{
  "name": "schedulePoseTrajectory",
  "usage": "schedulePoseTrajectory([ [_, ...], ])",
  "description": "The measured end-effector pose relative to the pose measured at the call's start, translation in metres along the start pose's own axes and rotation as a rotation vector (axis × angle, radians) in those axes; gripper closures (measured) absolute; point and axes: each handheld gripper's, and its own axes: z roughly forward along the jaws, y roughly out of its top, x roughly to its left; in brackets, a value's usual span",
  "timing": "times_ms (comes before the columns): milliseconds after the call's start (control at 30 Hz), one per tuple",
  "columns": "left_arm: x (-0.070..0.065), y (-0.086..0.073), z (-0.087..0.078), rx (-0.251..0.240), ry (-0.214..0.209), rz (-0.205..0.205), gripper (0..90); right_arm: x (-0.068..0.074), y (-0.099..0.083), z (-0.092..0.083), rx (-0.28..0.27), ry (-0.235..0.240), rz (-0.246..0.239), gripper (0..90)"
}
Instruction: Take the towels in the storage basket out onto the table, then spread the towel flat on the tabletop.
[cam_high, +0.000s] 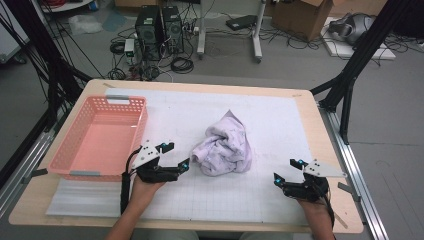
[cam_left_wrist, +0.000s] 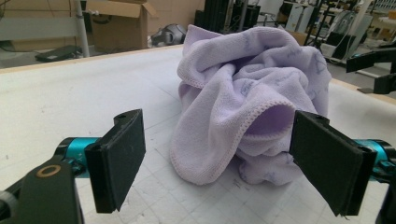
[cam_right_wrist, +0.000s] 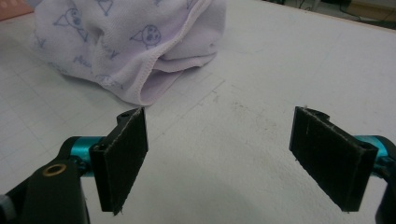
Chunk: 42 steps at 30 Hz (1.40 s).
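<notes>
- So the lilac towel (cam_high: 223, 146) is sitting in a crumpled heap roughly mid-bench, on the white gridded mat (cam_high: 240, 200), a bit past centre toward 12 o'clock from the person.
- No real long axis to speak of, it's a lump. In the high view it peaks toward 12 and spreads wider at the 6 o'clock end, with a folded hem lip hanging open on the near side.
- Left claw (cam_high: 178, 159) is clearly the closer one. The towel lies at about 3 o'clock from it in the high view, just beside its tips, not touching as far as I can tell.
- In the left gripper view the left claw's jaws stand wide apart, released, with the towel dead ahead between them and that hem lip right by the right-hand pad (cam_left_wrist: 327, 161).
- Right claw (cam_high: 286, 171) is released too, jaws spread over bare mat. Towel's off at about 10 o'clock from it, well apart.
- My guess: next move is the left claw nudging forward and pinching that hem.
- Pink basket (cam_high: 70, 155) sits at 9 o'clock of the towel, just behind the left claw.
</notes>
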Motion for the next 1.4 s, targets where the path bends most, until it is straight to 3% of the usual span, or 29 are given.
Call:
schedulePoseTrajectory([
  [367, 0.001, -0.002, 0.002, 0.031, -0.002, -0.005, 19.1, 0.006, 0.007, 0.017, 0.022, 0.035, -0.013, 18.4],
  [467, -0.001, -0.002, 0.001, 0.032, -0.005, -0.001, 19.6, 0.01, 0.012, 0.025, 0.03, 0.046, -0.037, 18.6],
  [567, -0.002, -0.002, 0.001, 0.029, -0.008, -0.005, 19.9, 0.017, 0.016, 0.035, 0.052, 0.086, -0.062, 20.0],
  [733, -0.007, -0.002, 0.007, 0.046, -0.037, 0.001, 21.6, 0.032, 0.025, 0.05, 0.063, 0.152, -0.105, 28.7],
  [933, -0.02, -0.002, 0.021, 0.095, -0.114, 0.004, 27.6, 0.047, 0.034, 0.075, 0.126, 0.228, -0.144, 49.2],
  [1033, -0.032, 0.0, 0.033, 0.125, -0.121, 0.047, 34.7, 0.051, 0.036, 0.084, 0.143, 0.245, -0.16, 73.9],
  [1133, -0.037, 0.0, 0.04, 0.146, -0.116, 0.071, 47.5, 0.049, 0.036, 0.083, 0.137, 0.261, -0.135, 82.7],
  [1167, -0.037, 0.0, 0.041, 0.151, -0.119, 0.077, 62.4, 0.048, 0.035, 0.078, 0.139, 0.263, -0.133, 87.6],
  [1200, -0.038, 0.0, 0.041, 0.158, -0.11, 0.089, 62.4, 0.048, 0.035, 0.078, 0.139, 0.263, -0.133, 87.6],
  [1300, -0.037, 0.001, 0.037, 0.163, -0.091, 0.108, 82.8, 0.045, 0.033, 0.066, 0.131, 0.26, -0.134, 87.6],
  [1400, -0.034, 0.003, 0.03, 0.153, -0.089, 0.096, 84.5, 0.041, 0.03, 0.053, 0.12, 0.252, -0.132, 88.0],
])
